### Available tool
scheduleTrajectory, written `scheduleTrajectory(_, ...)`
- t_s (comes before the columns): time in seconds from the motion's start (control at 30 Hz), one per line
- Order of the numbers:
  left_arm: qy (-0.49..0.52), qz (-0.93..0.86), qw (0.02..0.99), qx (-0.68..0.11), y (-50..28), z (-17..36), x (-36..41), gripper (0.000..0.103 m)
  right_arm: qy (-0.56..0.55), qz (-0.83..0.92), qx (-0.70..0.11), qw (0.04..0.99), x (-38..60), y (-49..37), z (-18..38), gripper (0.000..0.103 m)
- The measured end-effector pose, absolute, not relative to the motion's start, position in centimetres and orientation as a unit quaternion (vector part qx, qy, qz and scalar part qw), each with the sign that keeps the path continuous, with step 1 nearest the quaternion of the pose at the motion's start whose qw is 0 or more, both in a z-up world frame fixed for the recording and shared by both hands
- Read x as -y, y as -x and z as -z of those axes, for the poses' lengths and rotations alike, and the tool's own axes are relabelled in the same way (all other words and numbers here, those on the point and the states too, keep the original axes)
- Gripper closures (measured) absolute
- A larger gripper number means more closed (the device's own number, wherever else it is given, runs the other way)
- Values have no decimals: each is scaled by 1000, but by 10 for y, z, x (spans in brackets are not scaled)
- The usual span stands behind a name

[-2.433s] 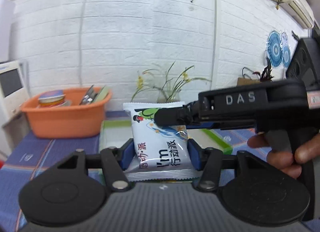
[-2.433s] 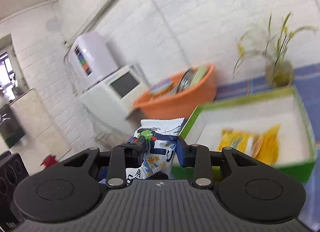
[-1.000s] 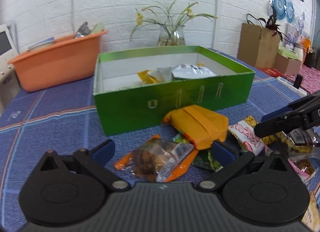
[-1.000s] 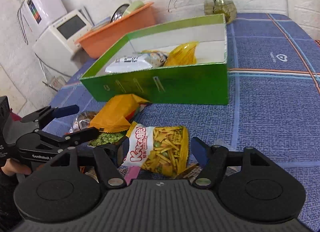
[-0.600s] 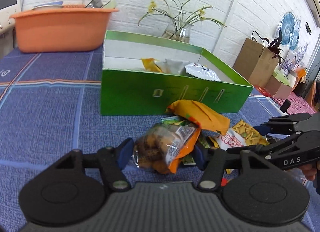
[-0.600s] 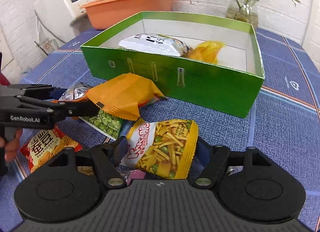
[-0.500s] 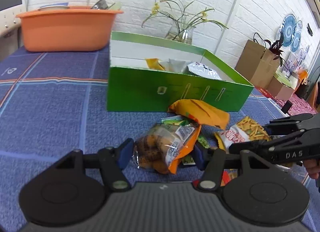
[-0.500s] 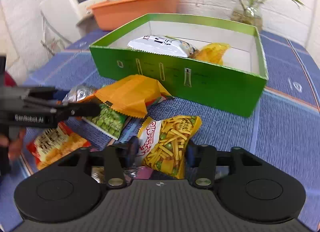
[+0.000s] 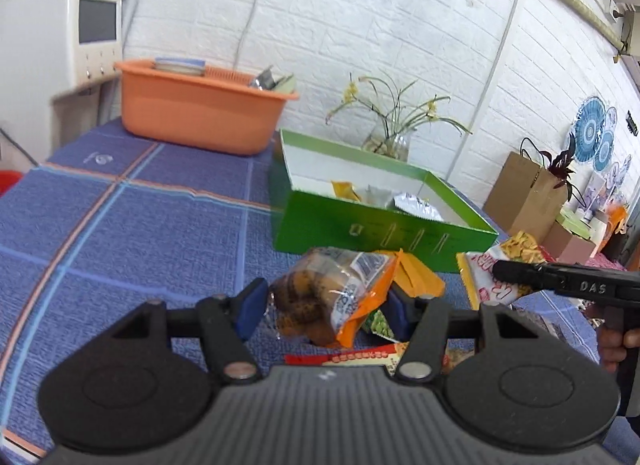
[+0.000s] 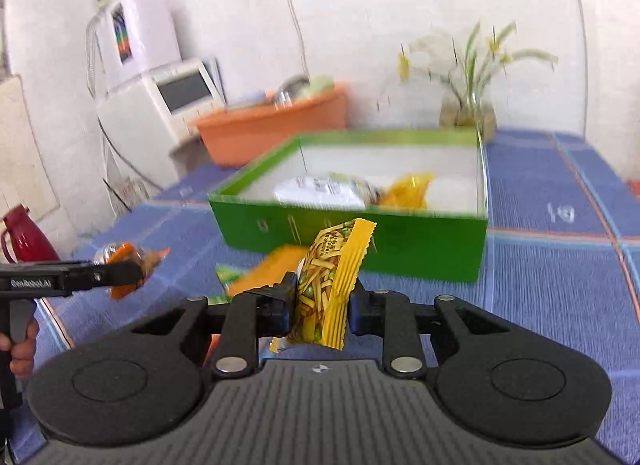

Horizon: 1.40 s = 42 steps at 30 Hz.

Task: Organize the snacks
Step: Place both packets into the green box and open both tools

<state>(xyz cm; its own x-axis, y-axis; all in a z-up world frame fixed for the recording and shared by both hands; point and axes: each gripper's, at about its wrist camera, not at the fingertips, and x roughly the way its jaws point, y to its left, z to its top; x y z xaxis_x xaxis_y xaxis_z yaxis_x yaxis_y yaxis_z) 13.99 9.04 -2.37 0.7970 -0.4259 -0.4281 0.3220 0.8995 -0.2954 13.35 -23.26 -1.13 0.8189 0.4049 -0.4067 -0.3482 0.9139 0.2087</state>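
Observation:
My left gripper [image 9: 326, 307] is shut on an orange-and-clear packet of brown snacks [image 9: 328, 297] and holds it above the blue tablecloth; it shows at the left of the right wrist view [image 10: 128, 267]. My right gripper [image 10: 320, 311] is shut on a yellow packet of pea-and-stick snacks [image 10: 330, 285], lifted in front of the green box [image 10: 420, 249]. That packet also shows in the left wrist view [image 9: 492, 269]. The green box [image 9: 320, 225] holds a white packet [image 10: 320, 191] and a yellow packet [image 10: 408, 189].
Loose packets lie on the cloth before the box: an orange one [image 9: 416, 269], a green pea one [image 9: 378, 323], a red-edged one [image 9: 360, 357]. An orange basin [image 9: 200, 113], a flower vase [image 9: 386, 141] and a white appliance [image 9: 60, 37] stand behind.
Both grippers have closed on their packets and lifted them off the cloth. The right gripper's packet now stands on edge between its fingers.

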Motion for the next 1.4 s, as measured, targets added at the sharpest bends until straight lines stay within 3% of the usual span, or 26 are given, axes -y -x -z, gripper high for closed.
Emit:
scheduleTrajectory(0.37, 54, 156, 971, -171, -151, -10, -58, 44, -42, -183, -123, 975, 231, -123, -16, 59)
scheduleTrajectory(0.73, -15, 120, 978, -168, -239, -15, 10, 44, -47, -78, -153, 984, 229, -183, -23, 60)
scheduleTrajectory(1.2, -13, 99, 976, -194, -282, 19, 13, 42, -51, -49, -172, 983, 241, -222, 10, 59)
scheduleTrajectory(1.27, -14, 101, 975, -196, -284, 20, 15, 37, -58, -67, -168, 982, 241, -223, 12, 49)
scheduleTrajectory(1.3, -14, 101, 975, -196, -284, 20, 15, 27, -60, -77, -170, 981, 241, -224, 12, 29)
scheduleTrajectory(1.37, -18, 98, 978, -185, -282, 22, 17, 27, -60, -84, -169, 980, 240, -223, 11, 0)
scheduleTrajectory(1.4, -20, 100, 978, -182, -281, 22, 16, 27, -59, -84, -162, 981, 240, -221, 9, 0)
